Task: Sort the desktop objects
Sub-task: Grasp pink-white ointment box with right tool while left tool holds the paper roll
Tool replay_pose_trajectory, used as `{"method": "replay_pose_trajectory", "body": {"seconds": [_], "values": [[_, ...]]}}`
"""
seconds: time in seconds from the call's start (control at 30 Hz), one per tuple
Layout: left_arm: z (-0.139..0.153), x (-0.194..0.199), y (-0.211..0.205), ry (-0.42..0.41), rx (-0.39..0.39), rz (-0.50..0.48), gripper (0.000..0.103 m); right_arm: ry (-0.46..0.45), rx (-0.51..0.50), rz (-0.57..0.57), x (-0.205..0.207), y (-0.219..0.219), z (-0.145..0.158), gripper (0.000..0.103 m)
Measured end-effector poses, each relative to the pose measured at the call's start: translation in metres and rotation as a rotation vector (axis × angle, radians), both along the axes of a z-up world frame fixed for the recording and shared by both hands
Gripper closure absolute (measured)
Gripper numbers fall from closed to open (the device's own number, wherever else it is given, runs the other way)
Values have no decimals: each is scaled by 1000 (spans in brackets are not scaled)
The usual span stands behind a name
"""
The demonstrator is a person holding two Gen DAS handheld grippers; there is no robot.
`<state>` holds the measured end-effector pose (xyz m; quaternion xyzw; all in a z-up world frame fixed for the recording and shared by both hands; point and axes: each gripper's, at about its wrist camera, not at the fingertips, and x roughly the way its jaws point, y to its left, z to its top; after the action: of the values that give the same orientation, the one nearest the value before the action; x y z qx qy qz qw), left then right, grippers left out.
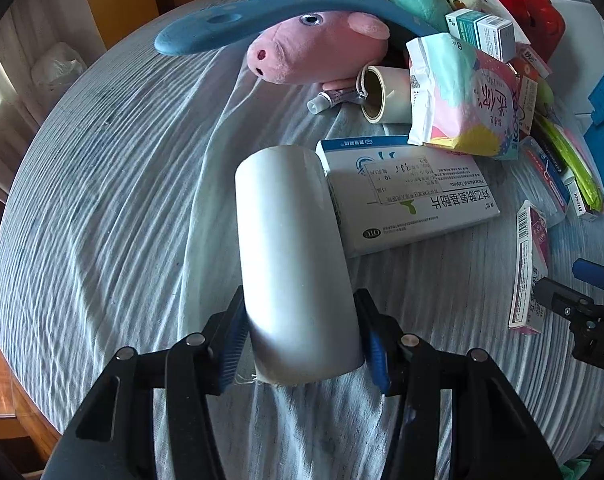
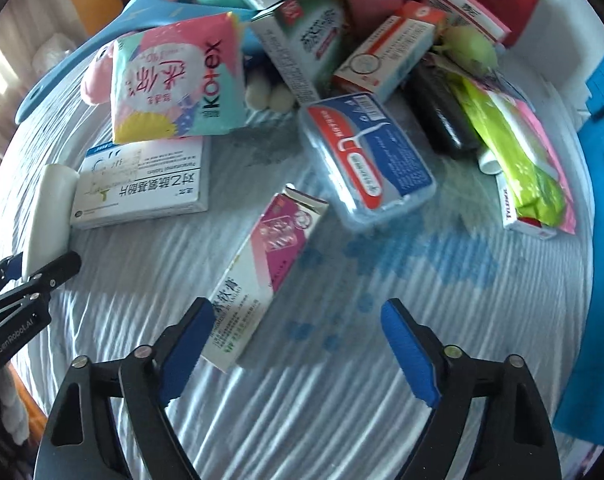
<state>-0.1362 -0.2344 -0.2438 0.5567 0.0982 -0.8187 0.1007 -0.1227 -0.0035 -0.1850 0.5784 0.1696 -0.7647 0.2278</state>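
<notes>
Gripping a white cylindrical roll (image 1: 298,264) lengthwise in our left tool (image 1: 302,344) | right tool (image 2: 298,344) released, empty | pink-and-white carton (image 2: 262,272) lies just ahead-left on striped worktop (image 2: 422,320), long axis diagonal.

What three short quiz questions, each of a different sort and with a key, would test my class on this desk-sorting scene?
1. True or false: the left gripper is shut on the white roll.
2. Multiple choice: what lies between the fingers of the right gripper? A) a plush pig B) nothing is gripped; the pink-and-white box only lies beside one finger C) the floss case
3. Fill in: the Kotex pack leans on the white ______ box.

Key
1. True.
2. B. The jaws stand wide, pressing on nothing.
3. Tablet.
</notes>
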Motion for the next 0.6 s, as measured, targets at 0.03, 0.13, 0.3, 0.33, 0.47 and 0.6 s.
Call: {"method": "replay_pose_trajectory", "body": {"seconds": [0.03, 0.13, 0.3, 0.33, 0.47, 0.6], "values": [[-1, -1, -1, 0, -3, 0, 53, -3, -10, -5, -1, 0, 0, 19], [-2, -5, -6, 7, -9, 6, 53, -8, -34, -17, -5, -6, 0, 24], [-4, -7, -15, 11, -15, 0, 53, -22, -68, -10, -5, -22, -4, 41], [-5, -8, -15, 10, -13, 1, 53, -24, -62, -7, -3, -24, -4, 48], [-6, -5, -20, 13, -12, -23, 54, -42, -77, 9, 3, -33, -8, 48], [1, 2, -27, 39, -13, -19, 55, -13, -79, 47, 12, -40, -3, 83]]}}
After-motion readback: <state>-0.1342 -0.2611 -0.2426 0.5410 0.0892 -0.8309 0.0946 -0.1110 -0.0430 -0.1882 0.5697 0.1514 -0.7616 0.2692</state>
